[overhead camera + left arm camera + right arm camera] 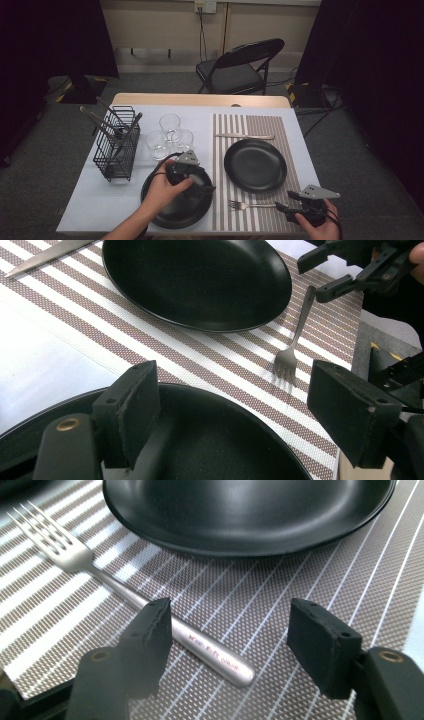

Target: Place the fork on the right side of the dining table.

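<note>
Two matte black round plates here, both shallow with a smooth rim. One plate [255, 165] sits mid-placemat; the other plate [176, 202] is at the table's near edge, left of the mat. The placemat [250, 130] is woven, brown and white stripes, fine mesh texture up close. One brushed-metal fork [125, 595] lies on the mat near the near edge, four tines, some small lettering on the handle. One metal knife [245, 136] lies on the mat beyond the centre plate.

Three clear glass tumblers [169, 136] are clustered left of the mat, next to one black wire caddy [118, 145] holding utensils.

Left gripper [235, 405] hovers over the near plate, jaws wide apart, nothing in them. Right gripper [230, 630] is open wide too, with the fork handle's end lying between its jaws, not clamped.
</note>
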{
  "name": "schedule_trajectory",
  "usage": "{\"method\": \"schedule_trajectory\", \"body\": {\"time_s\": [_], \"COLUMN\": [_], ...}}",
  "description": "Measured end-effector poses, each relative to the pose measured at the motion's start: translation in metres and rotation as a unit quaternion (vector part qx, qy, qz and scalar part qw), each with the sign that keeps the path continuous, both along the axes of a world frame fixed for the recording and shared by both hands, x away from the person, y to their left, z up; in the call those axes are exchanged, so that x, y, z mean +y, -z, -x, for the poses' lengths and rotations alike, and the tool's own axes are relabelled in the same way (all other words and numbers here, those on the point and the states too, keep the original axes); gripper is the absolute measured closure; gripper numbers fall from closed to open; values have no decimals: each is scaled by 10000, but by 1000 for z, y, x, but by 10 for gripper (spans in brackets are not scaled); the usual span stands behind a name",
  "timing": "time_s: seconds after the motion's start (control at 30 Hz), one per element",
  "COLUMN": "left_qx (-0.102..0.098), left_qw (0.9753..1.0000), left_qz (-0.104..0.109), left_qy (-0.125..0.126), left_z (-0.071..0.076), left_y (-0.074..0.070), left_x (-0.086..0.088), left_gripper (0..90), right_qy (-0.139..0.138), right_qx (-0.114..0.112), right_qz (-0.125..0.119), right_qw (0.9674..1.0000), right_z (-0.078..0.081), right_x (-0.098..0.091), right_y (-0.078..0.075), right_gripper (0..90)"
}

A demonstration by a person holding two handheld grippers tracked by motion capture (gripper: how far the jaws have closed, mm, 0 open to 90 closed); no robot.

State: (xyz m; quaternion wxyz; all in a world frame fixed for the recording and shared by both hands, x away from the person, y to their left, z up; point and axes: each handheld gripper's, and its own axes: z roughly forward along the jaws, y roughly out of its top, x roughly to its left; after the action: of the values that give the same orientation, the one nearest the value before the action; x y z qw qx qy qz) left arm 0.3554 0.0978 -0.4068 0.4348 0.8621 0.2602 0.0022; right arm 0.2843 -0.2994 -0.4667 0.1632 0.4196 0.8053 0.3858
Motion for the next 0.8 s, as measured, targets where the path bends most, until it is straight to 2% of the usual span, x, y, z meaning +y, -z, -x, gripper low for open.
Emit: {"method": "schedule_trajectory", "body": {"time_s": [0.4, 0.8], "left_qx": [-17, 14], "left_qw": [9999, 9997], "left_qz": [16, -11], "left_qy": [-103, -239], "left_z": [1, 4], "left_y": [0, 3], "left_x": [9, 19], "left_gripper": [207, 207], "right_qy": [144, 103], "right_qx": [-76, -64], "right_qz": [-222, -289], "right_qw": [9996, 9995], "right_z": [-5, -17], "right_x": [0, 11], "right_y": [-23, -33], "right_gripper": [313, 307]}}
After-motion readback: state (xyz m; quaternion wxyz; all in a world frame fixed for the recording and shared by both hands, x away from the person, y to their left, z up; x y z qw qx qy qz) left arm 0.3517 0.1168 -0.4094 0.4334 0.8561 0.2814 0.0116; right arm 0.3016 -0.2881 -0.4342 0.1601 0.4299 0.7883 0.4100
